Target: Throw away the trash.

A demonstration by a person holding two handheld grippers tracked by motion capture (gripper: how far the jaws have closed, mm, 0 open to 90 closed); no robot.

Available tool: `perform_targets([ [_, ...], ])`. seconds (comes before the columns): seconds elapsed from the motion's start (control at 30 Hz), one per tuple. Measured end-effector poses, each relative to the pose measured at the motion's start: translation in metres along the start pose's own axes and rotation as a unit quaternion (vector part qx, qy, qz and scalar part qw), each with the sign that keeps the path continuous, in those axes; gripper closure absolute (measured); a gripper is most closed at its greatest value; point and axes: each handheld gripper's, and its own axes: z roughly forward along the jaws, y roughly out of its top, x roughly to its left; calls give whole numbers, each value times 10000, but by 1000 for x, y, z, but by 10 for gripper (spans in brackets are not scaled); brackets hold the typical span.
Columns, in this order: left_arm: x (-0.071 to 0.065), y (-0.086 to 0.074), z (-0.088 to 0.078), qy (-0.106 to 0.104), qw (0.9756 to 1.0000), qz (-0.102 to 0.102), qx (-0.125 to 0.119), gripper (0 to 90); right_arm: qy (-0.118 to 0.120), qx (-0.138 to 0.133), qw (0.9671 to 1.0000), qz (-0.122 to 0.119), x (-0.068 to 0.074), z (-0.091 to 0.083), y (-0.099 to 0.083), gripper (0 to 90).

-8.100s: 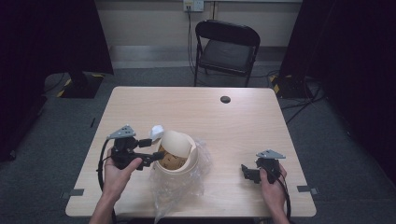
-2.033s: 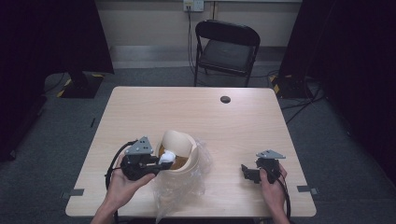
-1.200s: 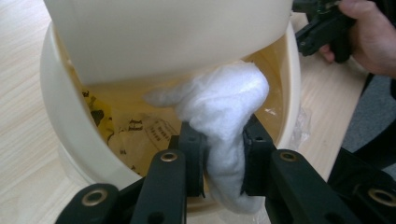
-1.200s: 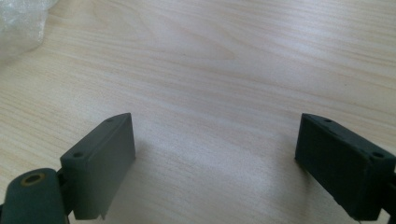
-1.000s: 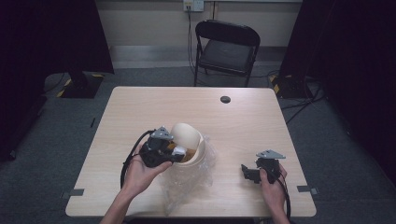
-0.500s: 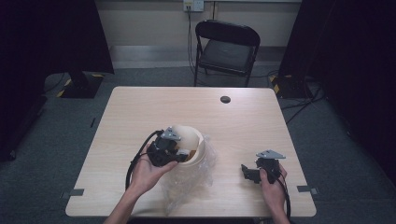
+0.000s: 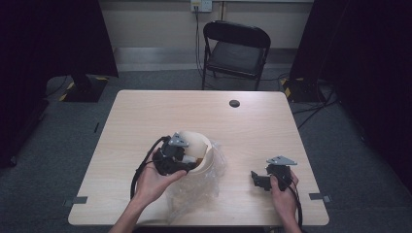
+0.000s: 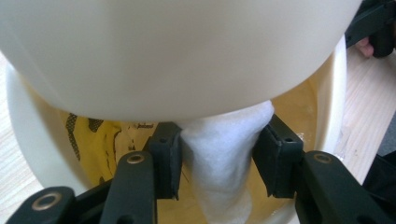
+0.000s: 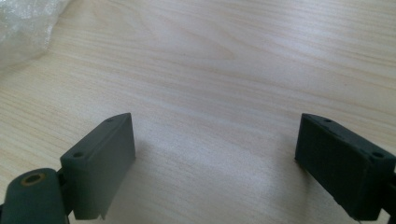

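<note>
Pale wood worktop is seen beneath a cream bowl, which is tipped on its side on crinkled clear plastic near the front edge. The left tool is pushed into the bowl's mouth; its jaws have just been opening, and a white cloth is seen between them, with the pads close at either side. Yellow printed wrapping is visible inside the bowl. The right tool is rested on the worktop well apart, its jaws spread wide with nothing between them.
</note>
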Motion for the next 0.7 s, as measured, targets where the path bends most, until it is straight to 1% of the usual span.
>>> perform_targets([
  [0.03,0,0,-1,1,10000,-58,-7,513,0,0,10000,-1,0,0,0,111],
  [0.1,-2,1,-2,200,9998,-14,8,488,0,1,10000,4,0,0,0,111],
  [0.17,-2,1,-3,187,9998,-15,18,486,5,0,10000,0,0,0,0,111],
  [0.2,-3,1,-4,212,9998,9,24,483,0,1,10000,4,0,0,0,111],
  [0.23,-3,1,-4,212,9998,9,24,466,0,1,10000,4,0,0,0,111],
  [0.27,-6,0,-10,450,9989,52,-90,408,-1,0,10000,0,0,0,0,111],
  [0.3,-6,0,-10,450,9989,52,-90,387,-1,0,10000,0,0,0,0,111],
  [0.33,-9,1,-17,493,9987,107,-120,440,4,2,10000,4,0,0,0,111],
  [0.37,-9,2,-18,431,9990,91,-120,444,4,1,10000,4,0,0,0,111],
  [0.4,-9,3,-19,431,9989,139,-113,428,4,1,10000,-1,0,0,0,111],
  [0.43,-10,3,-18,457,9988,129,-118,418,0,0,10000,4,0,0,0,111],
  [0.47,-9,3,-18,423,9990,160,-62,410,-2,4,10000,6,0,0,0,111],
  [0.53,-7,2,-17,393,9991,161,-64,419,-1,0,10000,0,0,0,0,111],
  [0.57,-6,1,-16,375,9991,172,-86,420,-2,4,10000,6,0,0,0,111],
  [0.63,-4,-2,-18,276,9992,147,-234,415,-1,0,10000,1,0,0,0,111],
  [0.7,-3,-4,-21,268,9989,150,-360,397,0,0,10000,0,0,0,0,111],
])
